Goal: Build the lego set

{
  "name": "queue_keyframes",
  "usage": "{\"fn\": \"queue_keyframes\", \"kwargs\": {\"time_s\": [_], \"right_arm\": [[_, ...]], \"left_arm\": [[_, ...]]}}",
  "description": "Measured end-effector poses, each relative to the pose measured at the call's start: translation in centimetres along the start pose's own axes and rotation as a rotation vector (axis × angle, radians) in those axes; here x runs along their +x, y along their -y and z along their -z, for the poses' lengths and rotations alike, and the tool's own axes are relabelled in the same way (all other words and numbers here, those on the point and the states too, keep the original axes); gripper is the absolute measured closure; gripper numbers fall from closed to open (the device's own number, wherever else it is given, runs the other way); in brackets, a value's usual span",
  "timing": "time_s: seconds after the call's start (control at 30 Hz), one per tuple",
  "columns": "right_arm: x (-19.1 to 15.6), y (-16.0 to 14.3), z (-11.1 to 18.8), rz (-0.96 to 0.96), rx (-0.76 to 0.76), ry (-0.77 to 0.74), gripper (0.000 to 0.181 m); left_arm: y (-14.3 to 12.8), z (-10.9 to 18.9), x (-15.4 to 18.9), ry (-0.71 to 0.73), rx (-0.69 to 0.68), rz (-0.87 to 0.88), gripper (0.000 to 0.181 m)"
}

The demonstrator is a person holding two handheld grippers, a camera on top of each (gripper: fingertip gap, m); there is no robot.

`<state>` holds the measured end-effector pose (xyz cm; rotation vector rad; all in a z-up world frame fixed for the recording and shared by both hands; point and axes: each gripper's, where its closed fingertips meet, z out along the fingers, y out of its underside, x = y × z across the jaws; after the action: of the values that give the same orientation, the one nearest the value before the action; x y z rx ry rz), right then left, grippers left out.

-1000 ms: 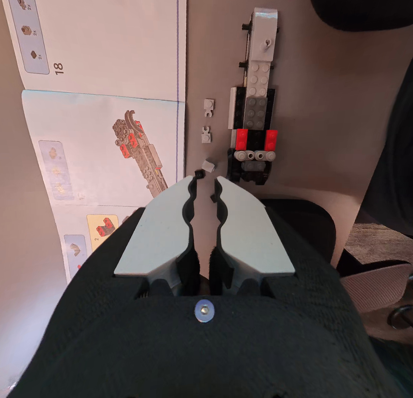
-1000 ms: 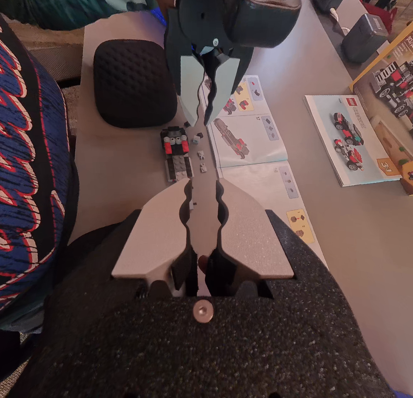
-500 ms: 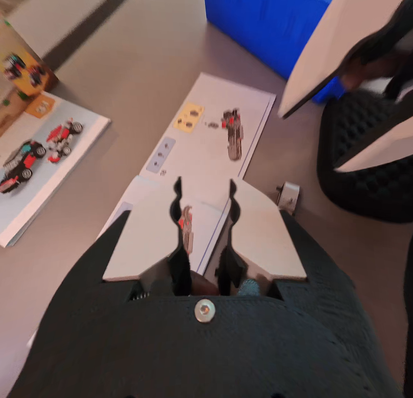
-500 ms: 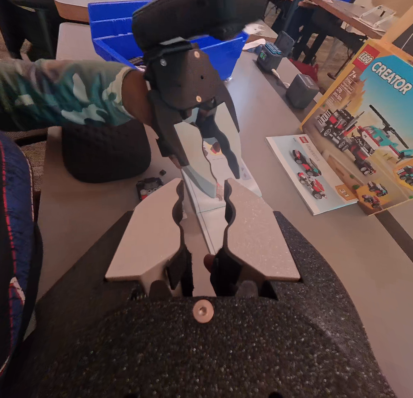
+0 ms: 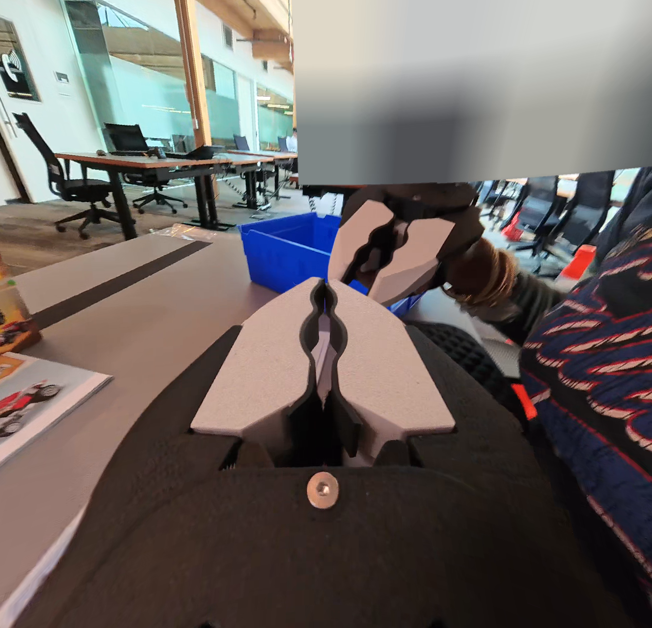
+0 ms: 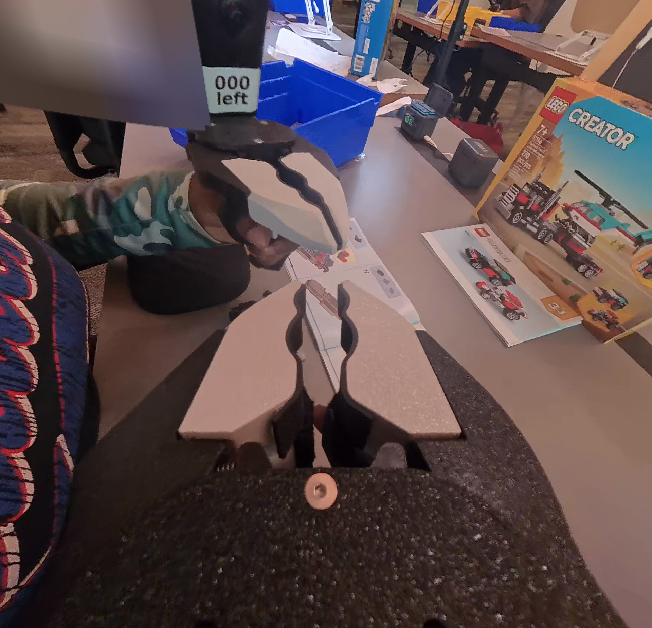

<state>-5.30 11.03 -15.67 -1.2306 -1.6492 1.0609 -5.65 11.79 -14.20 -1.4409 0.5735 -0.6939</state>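
My left gripper [image 5: 325, 287] is shut with its tips touching and nothing between them, raised above the grey table [image 5: 141, 311]. In the right wrist view it [image 6: 335, 246] hangs over the open instruction booklet [image 6: 384, 286]. My right gripper [image 6: 321, 288] is open and empty, also held above the table; it shows in the left wrist view [image 5: 360, 286] just beyond the left tips. Only a dark edge of the lego model [image 6: 243, 307] shows beside my right gripper's left finger; the rest and the loose small pieces are hidden.
A blue bin [image 6: 317, 106] stands at the back of the table, also in the left wrist view [image 5: 282, 247]. A black pad [image 6: 183, 283] lies by the model. A second booklet [image 6: 494, 283] and the lego box [image 6: 582, 202] are at the right. A person's sleeves hold both grippers. Left and right tips are no more than a few centimetres apart.
Both grippers have lifted and tilted up away from the model. The left gripper, open half a second ago, has shut. The model has left the left wrist view.
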Motion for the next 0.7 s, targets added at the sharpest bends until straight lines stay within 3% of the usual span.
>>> {"fn": "queue_keyframes", "kwargs": {"time_s": [0.3, 0.47, 0.7], "right_arm": [[-0.1, 0.9, -0.4, -0.047, 0.047, 0.018, 0.174], [1.0, 1.7, -0.1, -0.157, 0.099, -0.011, 0.180], [1.4, -2.8, -1.4, -0.234, -0.210, -0.021, 0.180]], "left_arm": [[2.4, 0.5, 0.2, -0.062, 0.191, 0.290, 0.181], [2.9, 0.6, -0.3, -0.083, 0.206, 0.438, 0.181], [3.0, 0.0, 0.0, -0.124, 0.192, 0.498, 0.181]]}}
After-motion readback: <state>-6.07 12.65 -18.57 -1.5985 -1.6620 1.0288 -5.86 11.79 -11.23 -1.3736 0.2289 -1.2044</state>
